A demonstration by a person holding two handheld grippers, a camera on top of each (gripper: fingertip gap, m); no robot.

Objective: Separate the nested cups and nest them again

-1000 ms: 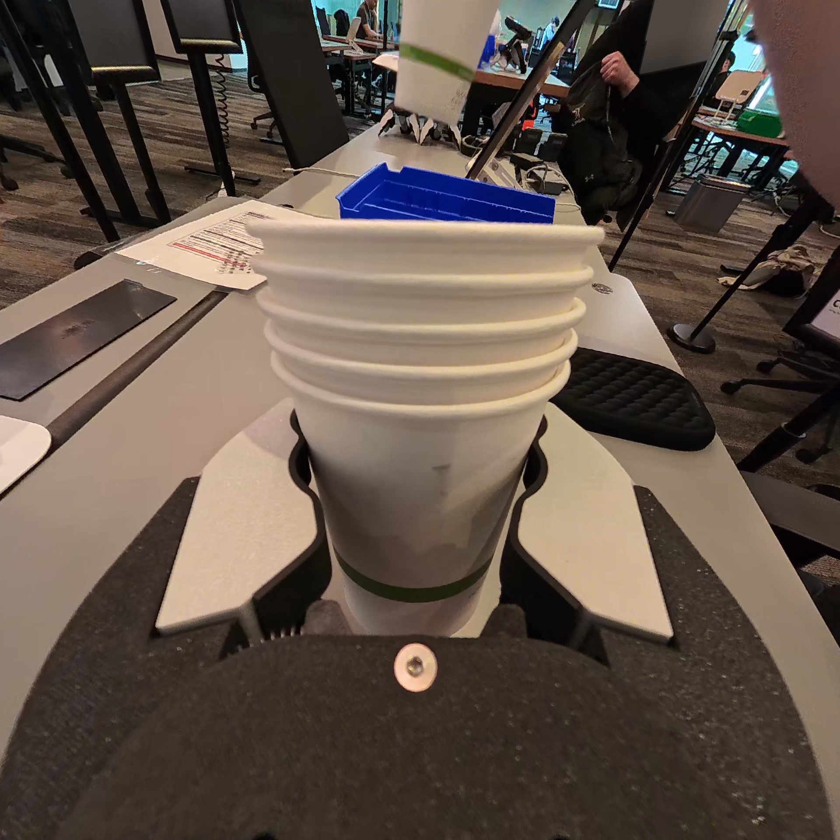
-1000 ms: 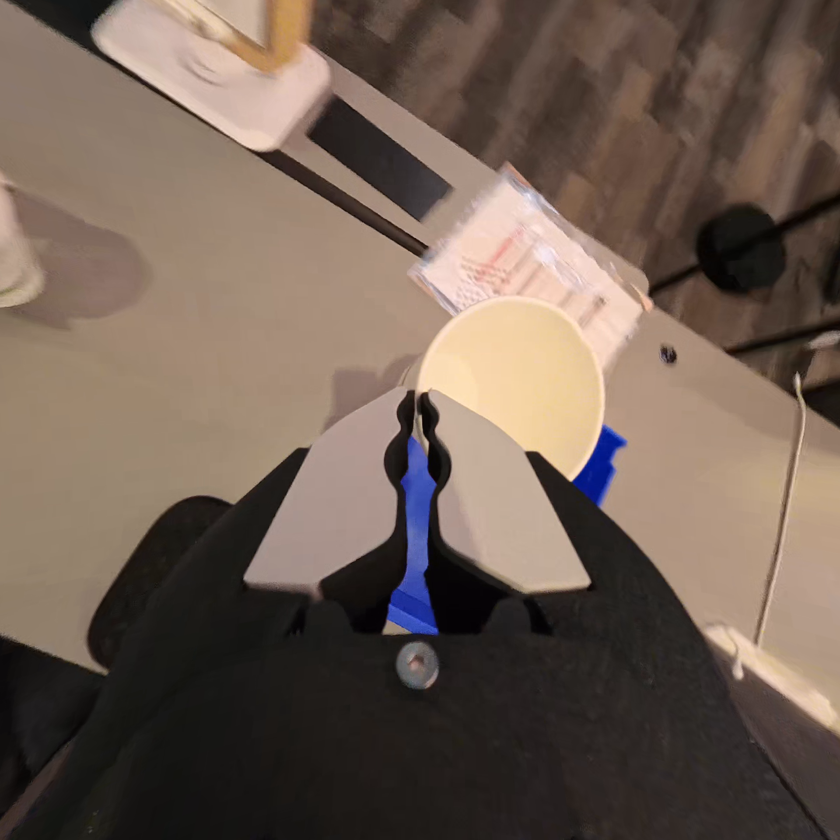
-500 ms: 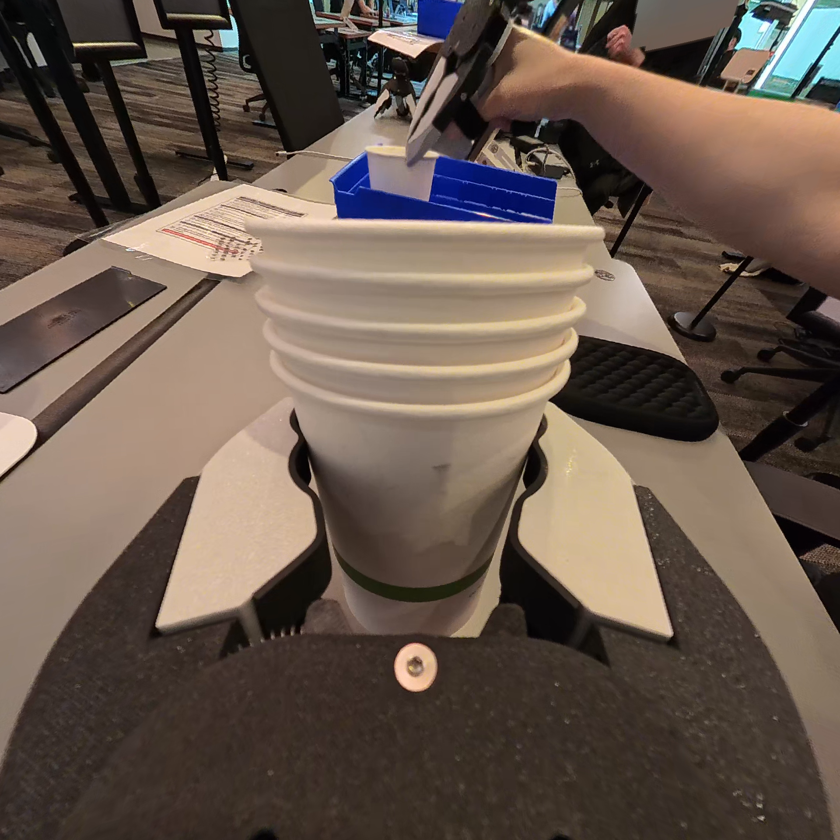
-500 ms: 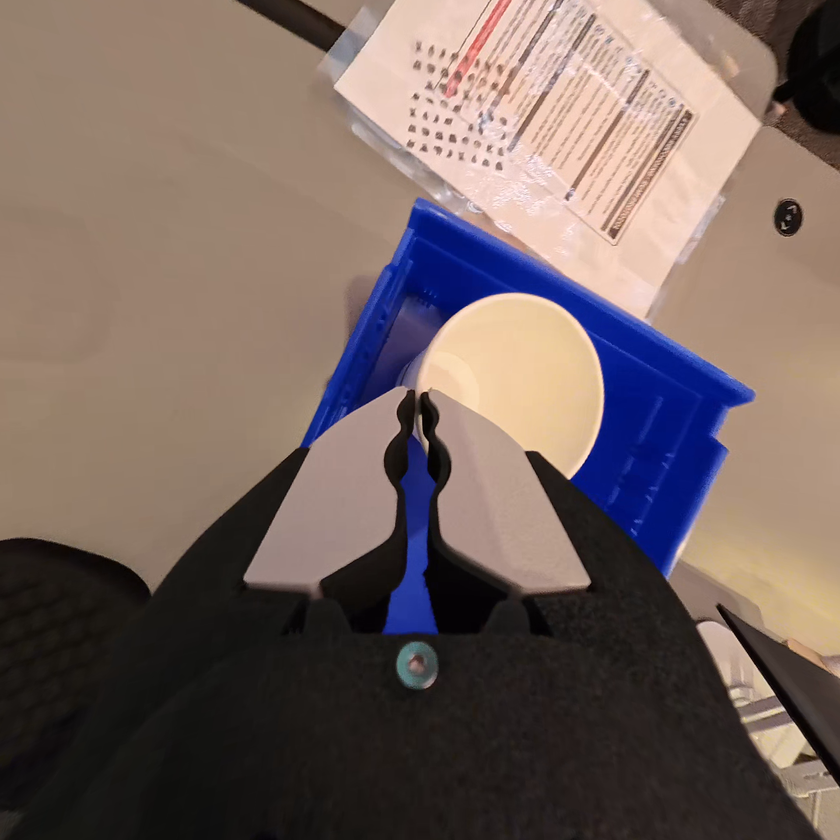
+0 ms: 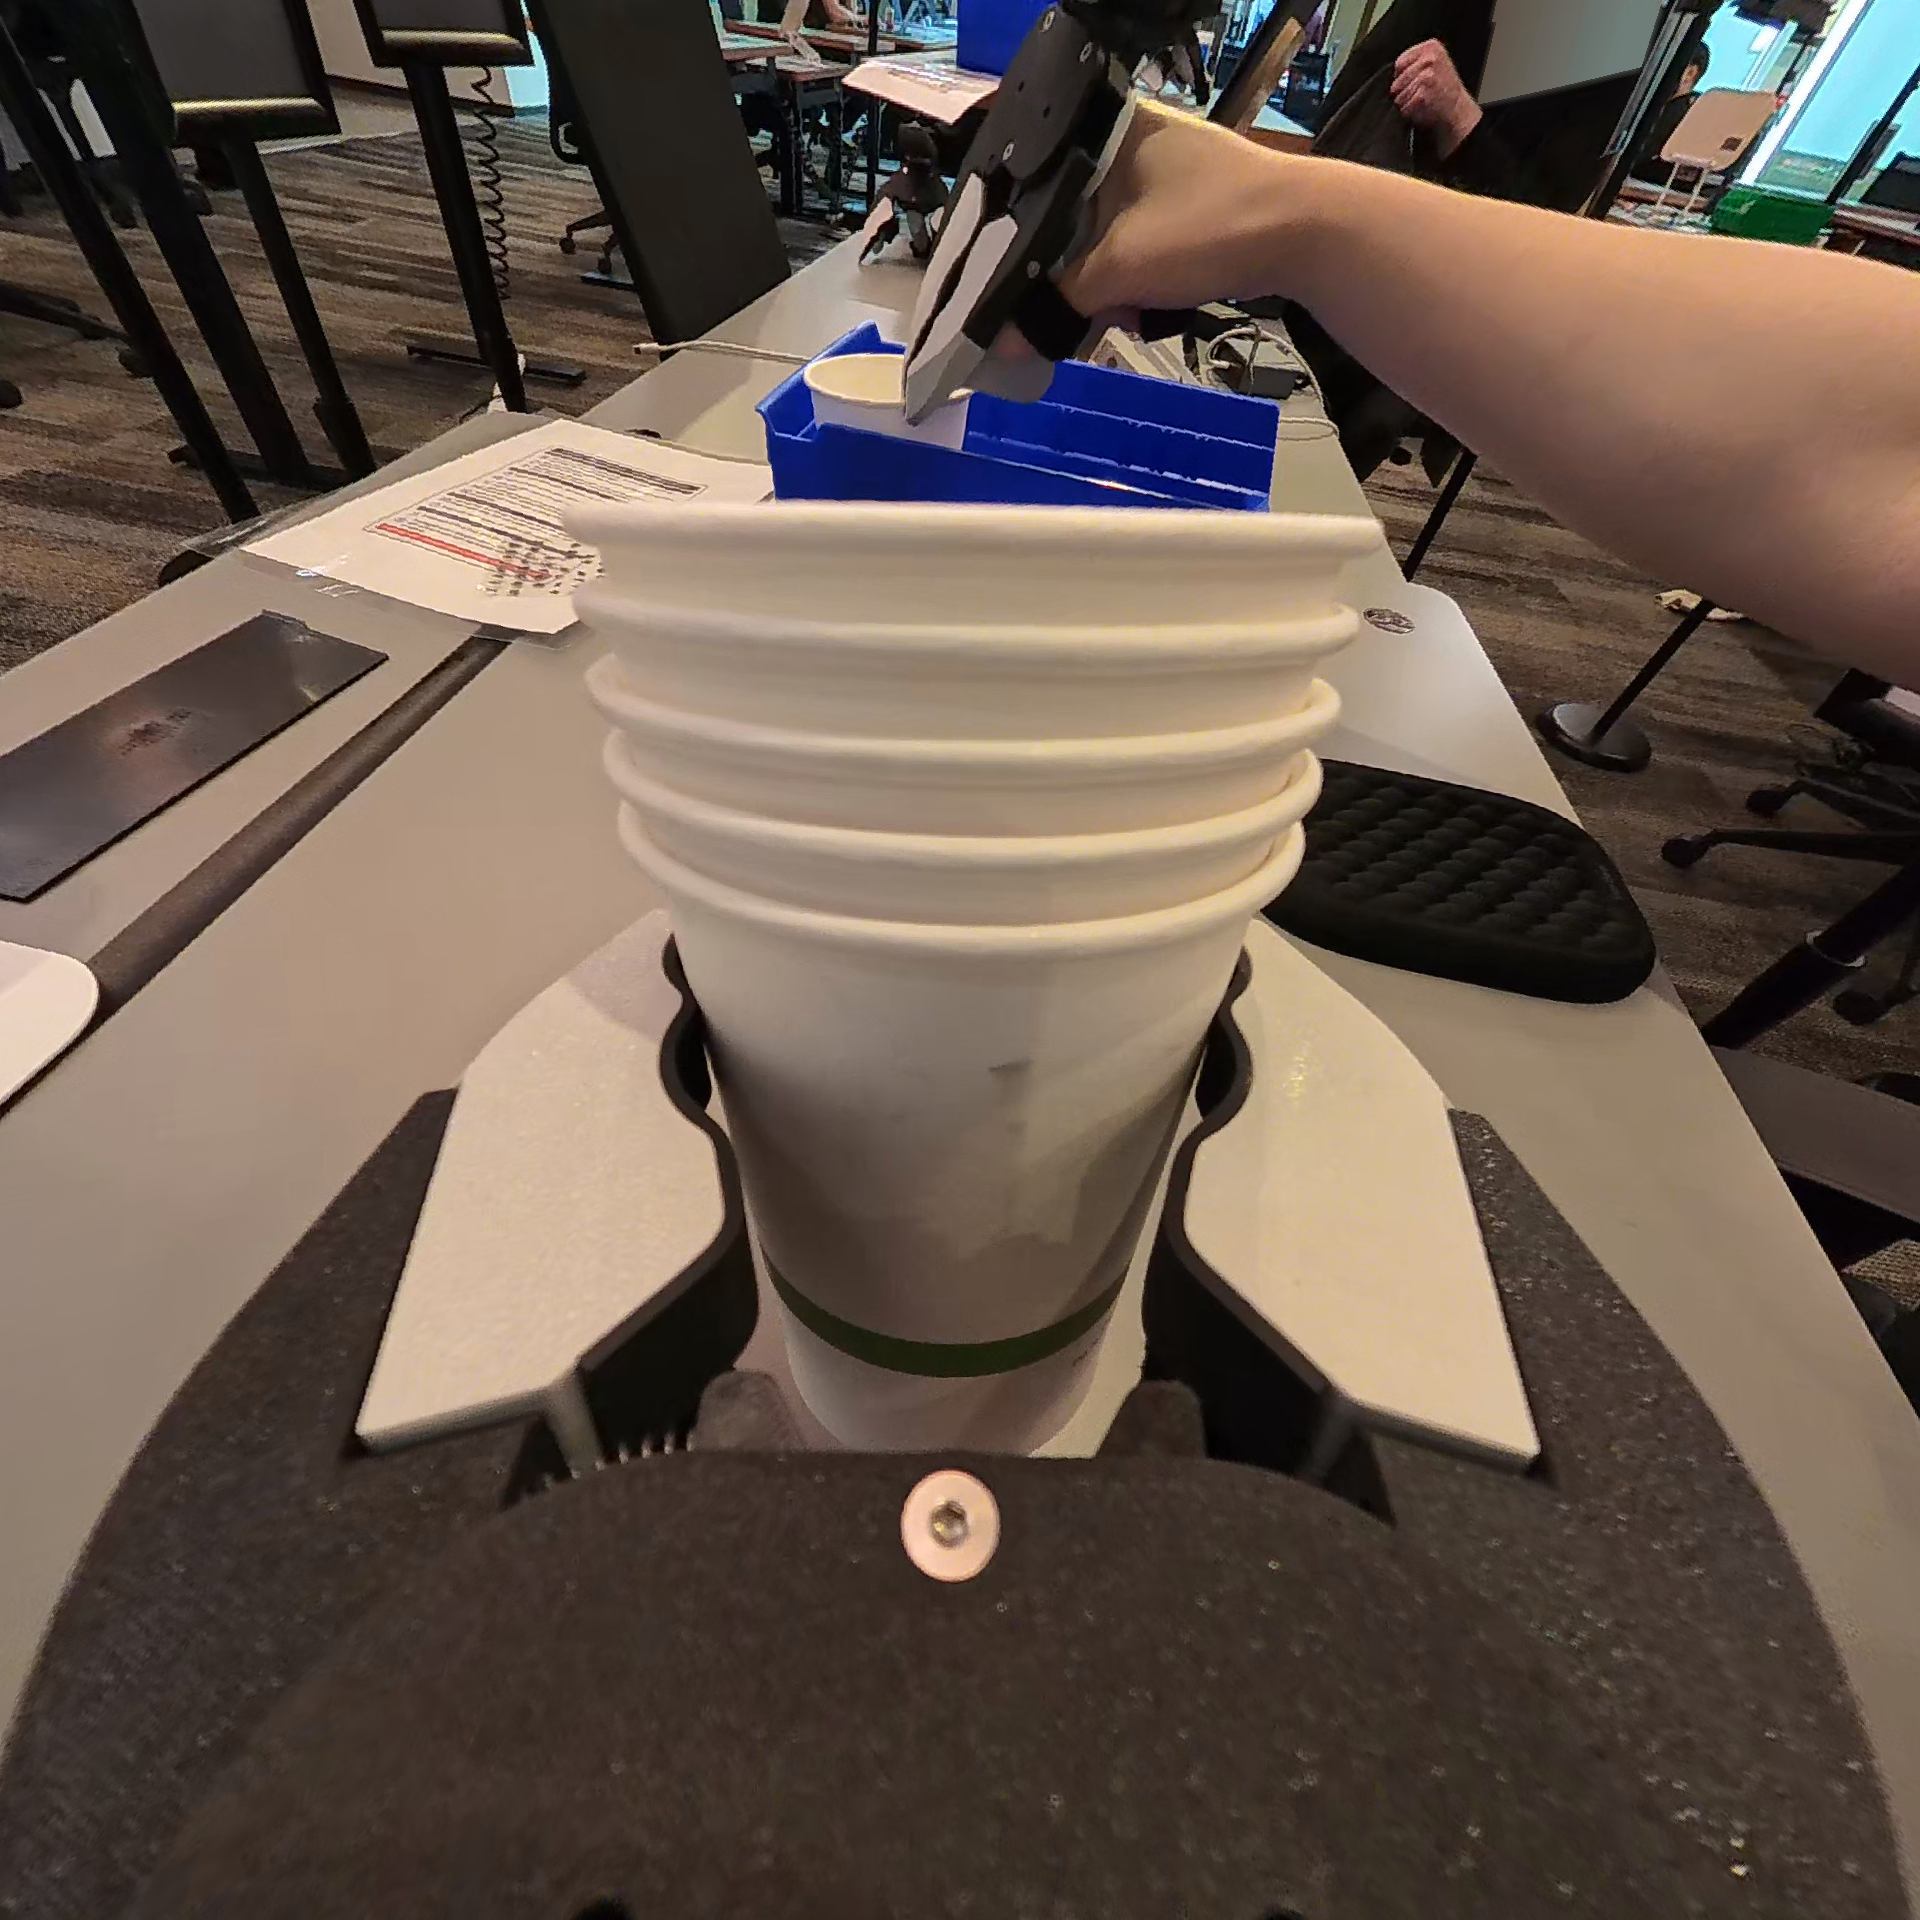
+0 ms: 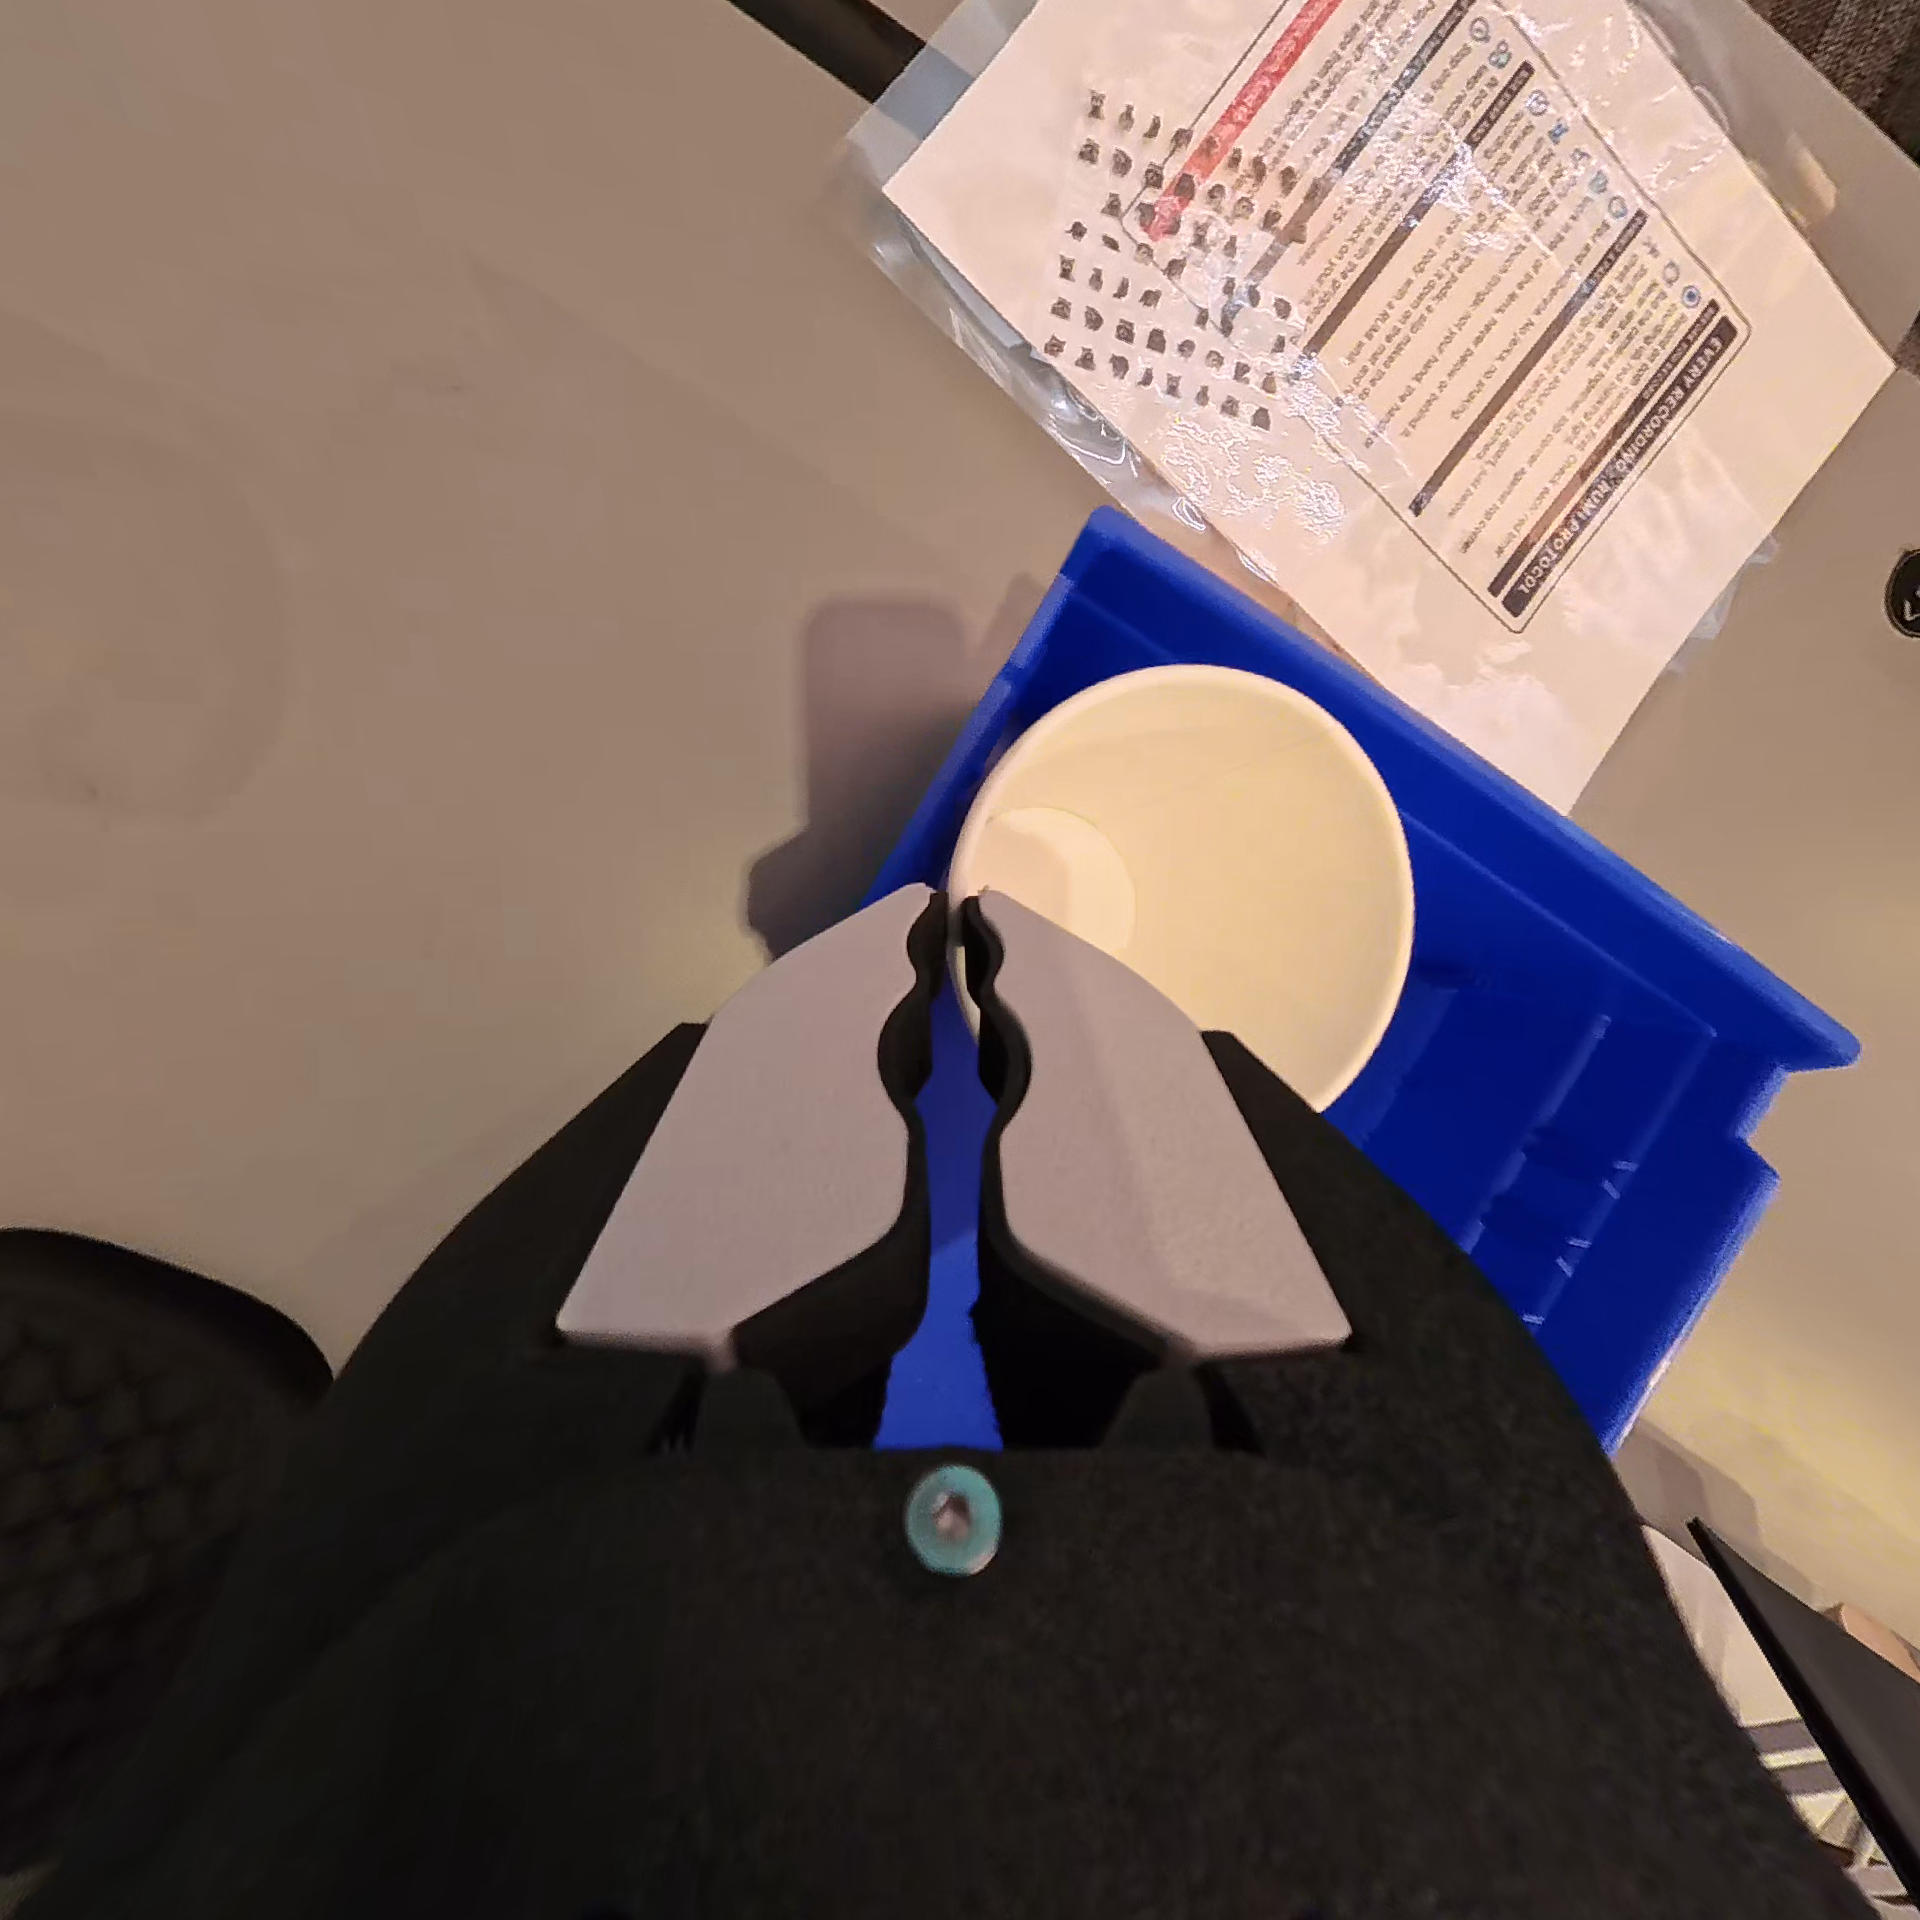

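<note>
Nested cup stack [image 5: 956, 831] is clamped upright at its lower wall by left gripper [image 5: 956, 1174], rims well above fingers. Farther off, single cup [image 6: 1195, 883] is pinched at its near rim by right gripper [image 6: 956, 914], upright inside blue bin [image 6: 1558, 1039].

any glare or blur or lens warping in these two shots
Left wrist view: sharp, wide-angle bulge on the stack of cups. Right wrist view: glare on the plastic-sleeved sheet, warm dim light, the right gripper casting a shadow on the table.
</note>
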